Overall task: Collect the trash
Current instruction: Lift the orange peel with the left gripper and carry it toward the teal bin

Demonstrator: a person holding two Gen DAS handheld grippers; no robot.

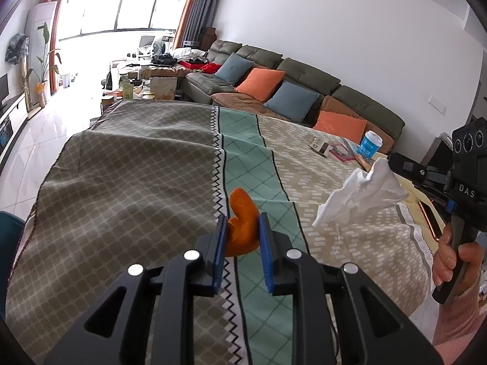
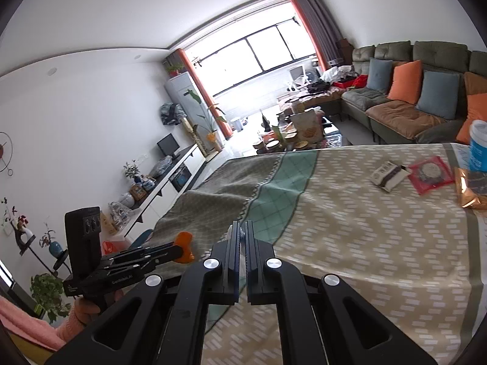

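Both tongs loaded | left (image 1: 242, 237): orange peel (image 1: 242, 228) | right (image 2: 242, 237): tissue (image 1: 362, 196)

Bright window (image 1: 121, 9), green sofa (image 1: 304, 82)

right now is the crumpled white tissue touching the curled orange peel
Apart: the left wrist view shows patterned cloth between the tissue, in the right gripper, and the peel.

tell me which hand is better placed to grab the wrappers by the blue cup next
Neither is free: the left tool grips an orange peel, the right tool pinches a crumpled tissue. Once emptied, the right seems better placed: the wrappers and blue cup lie on its side of the table.
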